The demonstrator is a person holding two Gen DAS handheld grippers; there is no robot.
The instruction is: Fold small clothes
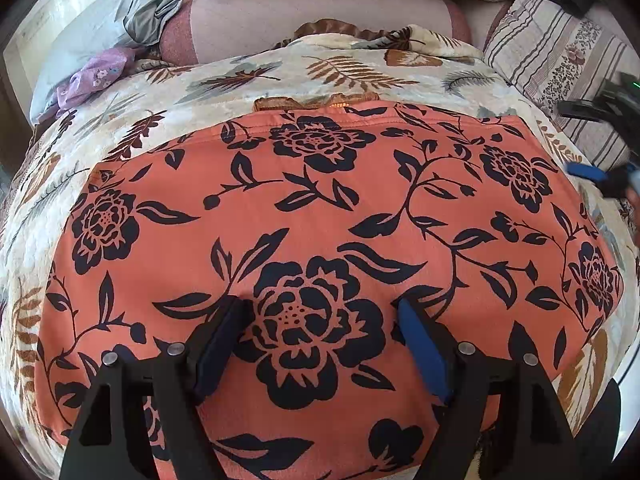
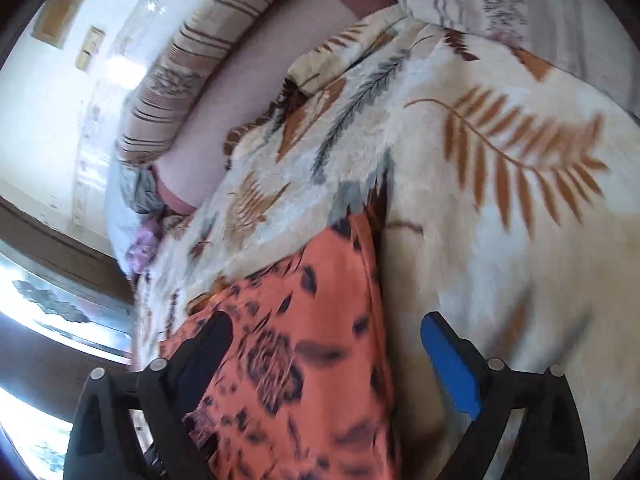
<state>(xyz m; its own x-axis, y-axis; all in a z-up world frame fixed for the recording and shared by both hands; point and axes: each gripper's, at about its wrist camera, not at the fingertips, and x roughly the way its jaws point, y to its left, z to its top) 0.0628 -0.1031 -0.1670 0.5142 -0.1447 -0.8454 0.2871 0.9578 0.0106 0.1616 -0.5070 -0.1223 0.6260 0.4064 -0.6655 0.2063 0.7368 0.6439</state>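
An orange cloth (image 1: pixel 320 216) printed with black flowers is lying flat across the middle of the left wrist view, filling most of the frame. It is resting on a cream blanket (image 1: pixel 132 120) patterned with brown and grey leaves, which is showing around it along the top, the left edge and the lower right. The cloth's top edge is running straight across the upper middle, and its right edge is curving down the right side.

The left gripper (image 1: pixel 324 320) is sitting at the bottom centre of that view, its tongs standing wide apart with a large black flower of the cloth showing between them. Nothing is clamped; whether the tips are touching the fabric cannot be told.

At the right edge of the same view, the right gripper (image 1: pixel 600 174) is showing as a blurred blue and black shape beside the cloth's right side.

In the right wrist view the picture is smeared by motion. The right gripper's (image 2: pixel 326 330) tongs are standing wide apart at the bottom, holding nothing, with the cloth's (image 2: pixel 312 360) edge lying between them: orange fabric at lower centre, bare blanket (image 2: pixel 500 208) to the right.

Striped pillows (image 1: pixel 560 64) are lying at the top and upper right of the left view, and a grey bundle (image 1: pixel 152 8) at upper left.
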